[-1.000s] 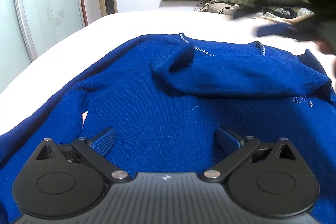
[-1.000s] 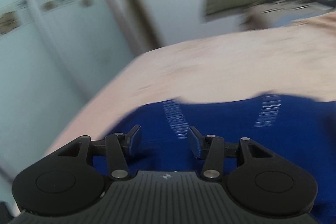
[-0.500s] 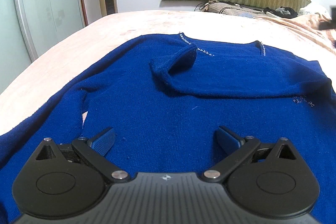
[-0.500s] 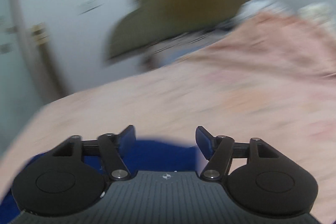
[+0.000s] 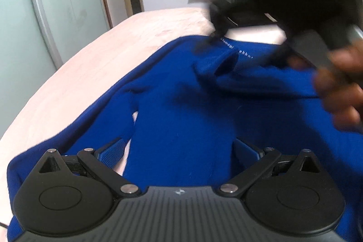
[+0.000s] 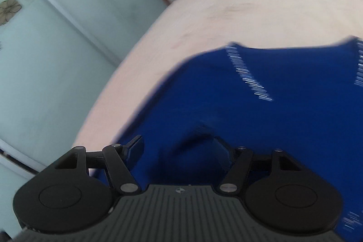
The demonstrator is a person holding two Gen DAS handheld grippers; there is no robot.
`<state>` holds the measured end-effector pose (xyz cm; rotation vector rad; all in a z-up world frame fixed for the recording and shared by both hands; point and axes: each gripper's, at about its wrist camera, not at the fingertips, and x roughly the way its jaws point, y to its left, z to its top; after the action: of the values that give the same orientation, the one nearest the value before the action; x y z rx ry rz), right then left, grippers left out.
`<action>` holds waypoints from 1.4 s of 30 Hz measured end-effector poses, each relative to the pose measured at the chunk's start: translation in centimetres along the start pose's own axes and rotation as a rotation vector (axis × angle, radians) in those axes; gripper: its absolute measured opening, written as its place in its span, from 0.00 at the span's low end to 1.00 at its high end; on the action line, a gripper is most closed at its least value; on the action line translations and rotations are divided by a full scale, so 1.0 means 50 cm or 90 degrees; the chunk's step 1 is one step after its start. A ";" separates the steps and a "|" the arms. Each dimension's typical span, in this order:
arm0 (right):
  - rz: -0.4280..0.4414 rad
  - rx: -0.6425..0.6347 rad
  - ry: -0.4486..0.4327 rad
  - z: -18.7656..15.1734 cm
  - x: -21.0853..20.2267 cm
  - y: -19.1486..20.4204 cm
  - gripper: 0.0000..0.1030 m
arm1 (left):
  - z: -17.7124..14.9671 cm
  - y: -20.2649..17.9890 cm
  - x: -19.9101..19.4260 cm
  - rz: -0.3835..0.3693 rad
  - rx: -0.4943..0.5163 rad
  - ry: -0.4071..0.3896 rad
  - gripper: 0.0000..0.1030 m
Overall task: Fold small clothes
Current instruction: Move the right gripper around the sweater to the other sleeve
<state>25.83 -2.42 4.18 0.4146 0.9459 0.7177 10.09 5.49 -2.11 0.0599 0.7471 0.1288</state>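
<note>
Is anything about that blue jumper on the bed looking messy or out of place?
Yes. The blue sweater lies mostly flat on the bed, but one sleeve is flopped across the chest, its cuff gaping open near the neckline. Nothing looks torn or spilled.
</note>
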 end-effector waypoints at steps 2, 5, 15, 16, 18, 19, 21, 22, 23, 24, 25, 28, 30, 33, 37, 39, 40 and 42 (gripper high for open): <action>0.109 -0.013 -0.017 0.000 0.004 0.033 0.69 | -0.004 0.007 -0.005 -0.002 0.002 0.001 1.00; 0.143 -0.037 -0.061 0.006 -0.020 0.063 0.71 | -0.001 0.015 -0.007 0.005 0.009 -0.003 1.00; -0.047 -0.014 0.018 -0.055 -0.009 0.015 0.72 | 0.005 0.030 0.000 -0.013 -0.025 0.013 1.00; -0.029 -0.023 0.005 -0.062 -0.023 0.023 0.72 | 0.003 0.031 -0.006 -0.011 -0.023 0.007 1.00; 0.020 -0.024 -0.017 -0.077 -0.050 0.029 0.75 | -0.006 0.031 -0.017 -0.002 -0.021 -0.003 1.00; 0.031 -0.021 -0.024 -0.085 -0.060 0.032 0.77 | -0.016 0.030 -0.024 0.002 -0.023 -0.003 1.00; -0.011 -0.019 -0.017 -0.094 -0.069 0.039 0.78 | -0.018 0.036 -0.031 0.004 -0.030 0.000 1.00; -0.044 -0.033 -0.017 -0.101 -0.073 0.048 0.78 | -0.023 0.041 -0.039 0.005 -0.034 -0.002 1.00; -0.069 -0.056 -0.025 -0.109 -0.079 0.063 0.79 | -0.026 0.045 -0.046 0.008 -0.037 -0.004 1.00; -0.082 -0.078 -0.033 -0.119 -0.088 0.074 0.79 | -0.030 0.049 -0.054 0.012 -0.039 -0.007 1.00; -0.085 -0.094 -0.039 -0.128 -0.100 0.086 0.79 | -0.034 0.054 -0.062 0.018 -0.041 -0.009 1.00; -0.052 -0.109 -0.051 -0.147 -0.138 0.103 0.81 | -0.051 0.075 -0.091 0.042 -0.044 -0.012 1.00; -0.036 -0.113 -0.053 -0.157 -0.148 0.112 0.83 | -0.068 0.094 -0.114 0.049 -0.039 -0.019 1.00; -0.020 -0.142 -0.043 -0.172 -0.151 0.122 0.83 | -0.100 0.125 -0.159 0.055 -0.014 -0.029 1.00; -0.014 -0.166 -0.023 -0.178 -0.114 0.145 0.83 | -0.146 0.182 -0.192 0.085 0.000 -0.021 1.00; -0.021 -0.196 -0.019 -0.191 -0.105 0.169 0.83 | -0.164 0.223 -0.196 0.121 -0.021 -0.004 1.00; -0.027 -0.218 -0.017 -0.201 -0.100 0.185 0.83 | -0.172 0.242 -0.196 0.135 -0.035 0.003 1.00; -0.028 -0.268 -0.007 -0.223 -0.085 0.217 0.83 | -0.184 0.281 -0.188 0.173 -0.065 0.025 1.00</action>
<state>10.73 2.34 7.32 0.0267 0.7648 0.8494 -4.34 18.19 -1.14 0.0617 0.7680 0.4269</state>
